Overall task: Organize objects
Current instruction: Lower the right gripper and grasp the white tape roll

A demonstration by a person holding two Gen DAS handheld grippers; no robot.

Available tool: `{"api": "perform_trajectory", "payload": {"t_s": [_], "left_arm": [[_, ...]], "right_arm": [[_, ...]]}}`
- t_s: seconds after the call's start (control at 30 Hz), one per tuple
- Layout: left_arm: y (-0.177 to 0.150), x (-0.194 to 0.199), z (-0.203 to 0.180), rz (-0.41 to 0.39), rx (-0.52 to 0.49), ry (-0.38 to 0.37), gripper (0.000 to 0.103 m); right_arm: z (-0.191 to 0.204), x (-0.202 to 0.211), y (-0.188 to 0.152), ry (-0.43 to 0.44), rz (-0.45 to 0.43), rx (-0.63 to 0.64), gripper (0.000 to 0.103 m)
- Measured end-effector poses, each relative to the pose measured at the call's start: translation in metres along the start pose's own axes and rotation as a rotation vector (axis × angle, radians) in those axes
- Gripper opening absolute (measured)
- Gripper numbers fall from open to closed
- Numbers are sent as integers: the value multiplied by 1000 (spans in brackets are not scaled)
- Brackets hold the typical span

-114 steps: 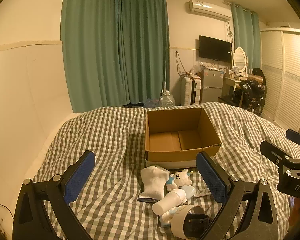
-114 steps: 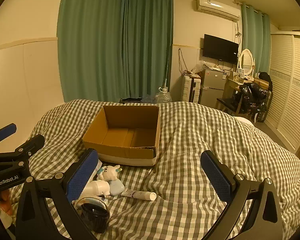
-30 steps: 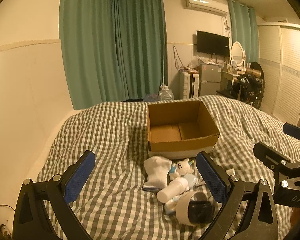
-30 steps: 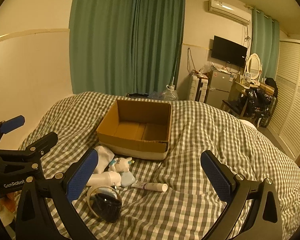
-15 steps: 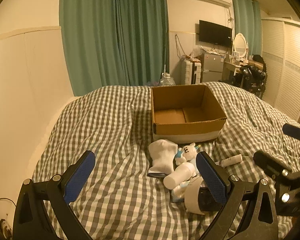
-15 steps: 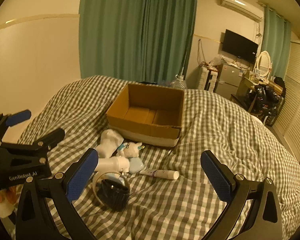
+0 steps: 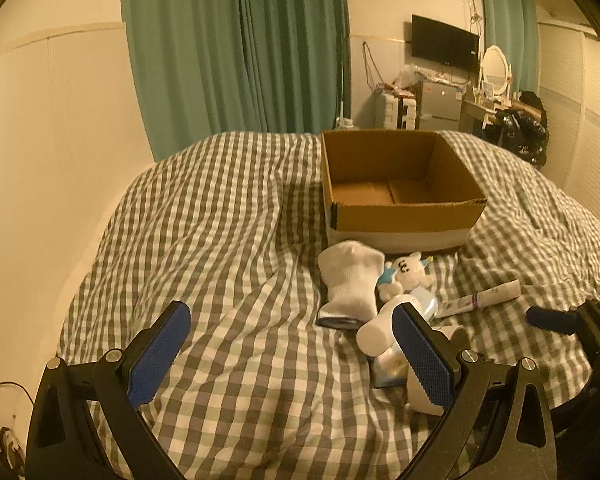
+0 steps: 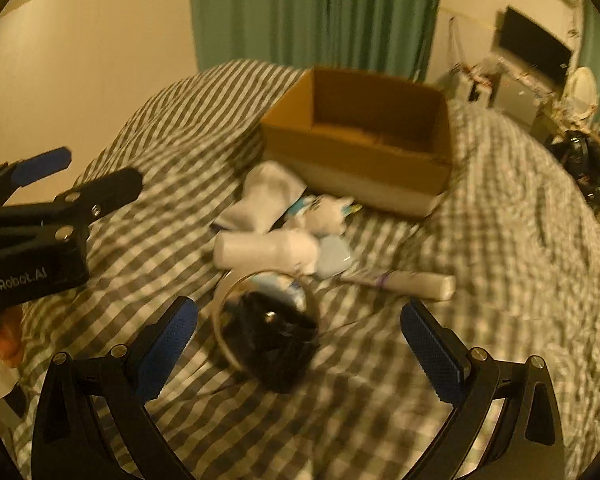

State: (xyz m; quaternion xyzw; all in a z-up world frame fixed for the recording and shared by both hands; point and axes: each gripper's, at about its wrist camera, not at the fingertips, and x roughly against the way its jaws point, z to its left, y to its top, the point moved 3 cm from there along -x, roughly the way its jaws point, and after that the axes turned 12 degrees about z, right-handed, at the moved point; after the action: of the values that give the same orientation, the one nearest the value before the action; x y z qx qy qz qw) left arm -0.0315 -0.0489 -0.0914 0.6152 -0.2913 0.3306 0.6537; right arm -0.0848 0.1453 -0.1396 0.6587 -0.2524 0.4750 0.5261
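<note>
Sitting empty, cardboard box (image 7: 400,188); sock (image 7: 350,280), toy, tube etc. w/ pile just before it; both claws apart.

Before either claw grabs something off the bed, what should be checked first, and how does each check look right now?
1. Cardboard box open, with room inside: ok.
2. Left claw open and holding nothing: ok.
3. Right claw open and holding nothing: ok.
4. Right claw lined up on the round clear container: ok.
5. Sharp right view: not ok, blurred.
6. Container free of the pile behind it: cannot tell.
</note>
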Motion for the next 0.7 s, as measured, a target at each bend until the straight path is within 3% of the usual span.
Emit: {"api": "perform_trajectory", "payload": {"t_s": [0.37, 0.47, 0.57, 0.7], "left_arm": [[-3, -23, 7, 53, 14, 21, 103], [-4, -27, 6, 63, 12, 25, 103], [-3, -29, 6, 70, 9, 28, 103], [-4, -30, 3, 74, -2, 32, 103]], "right_arm": [[6, -61, 9, 178, 187, -9, 100], [7, -74, 11, 207, 220, -8, 82], [9, -72, 10, 205, 216, -4, 82], [10, -50, 11, 169, 149, 7, 82]]}}
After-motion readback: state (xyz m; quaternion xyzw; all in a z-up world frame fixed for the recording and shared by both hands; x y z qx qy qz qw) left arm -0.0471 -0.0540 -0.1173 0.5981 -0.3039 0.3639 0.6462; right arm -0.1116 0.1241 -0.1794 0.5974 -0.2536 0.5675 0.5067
